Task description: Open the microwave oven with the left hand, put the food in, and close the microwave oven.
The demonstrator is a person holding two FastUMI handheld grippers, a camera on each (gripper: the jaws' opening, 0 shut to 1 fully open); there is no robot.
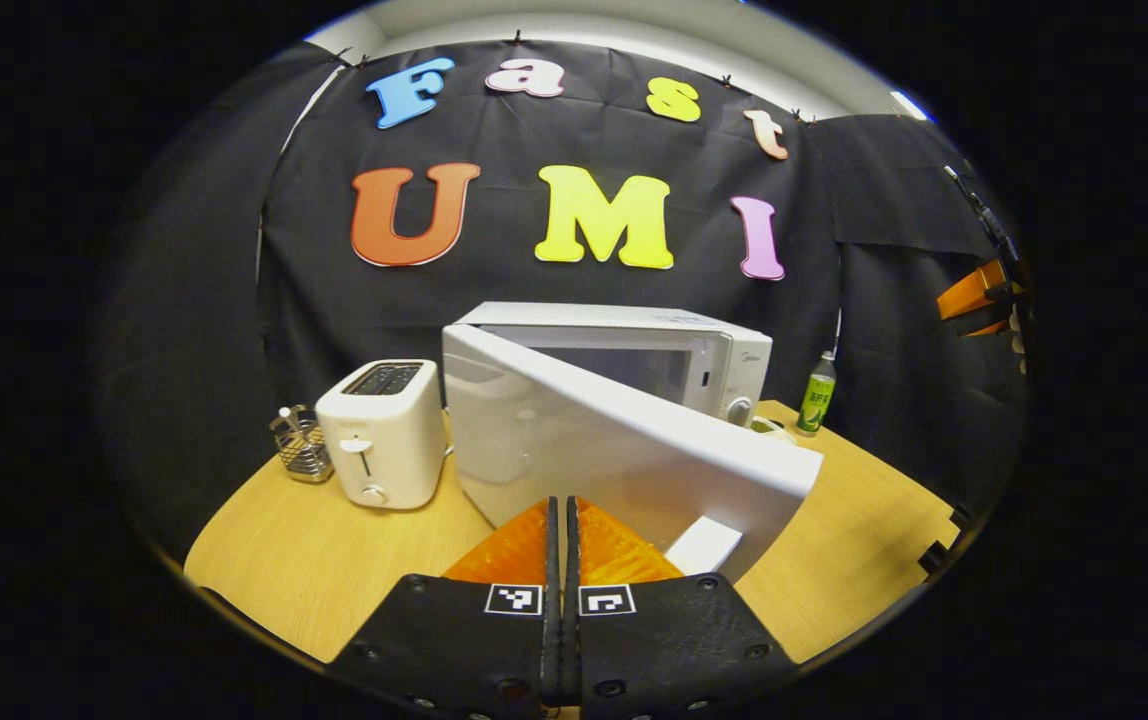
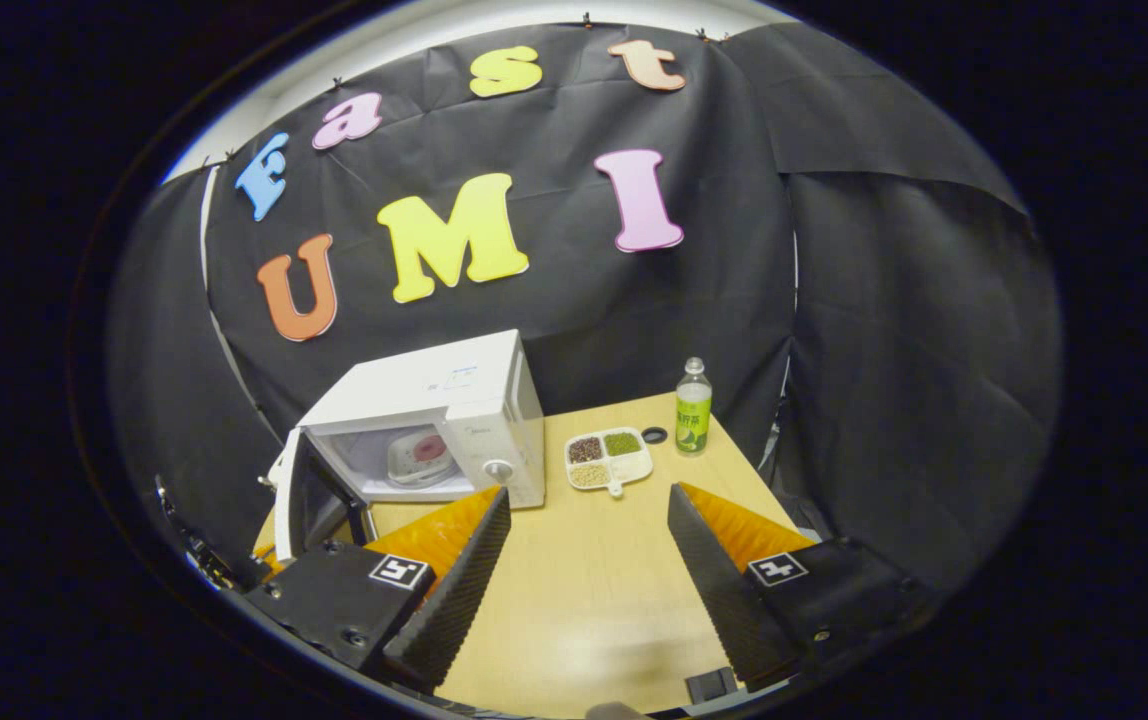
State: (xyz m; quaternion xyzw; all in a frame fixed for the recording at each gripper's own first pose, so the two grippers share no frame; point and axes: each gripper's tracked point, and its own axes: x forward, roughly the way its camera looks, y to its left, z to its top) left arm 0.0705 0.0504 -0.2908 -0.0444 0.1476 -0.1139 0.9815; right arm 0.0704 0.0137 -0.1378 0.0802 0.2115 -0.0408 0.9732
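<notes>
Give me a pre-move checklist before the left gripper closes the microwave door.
1. Food inside: ok. A dish with something pink on it sits in the microwave cavity.
2. Door state: ok. The door stands open, swung out toward the left gripper.
3. Left gripper ready to push: ok. Its jaws are shut, empty, right in front of the door.
4. Right gripper clear: ok. The right gripper is open, empty, over the table, outside the door's swing as far as I can judge.
5. Doorway clear of dish edge: cannot tell from this angle.
6. Nearby toaster: ok, left of the door's hinge side.
</notes>
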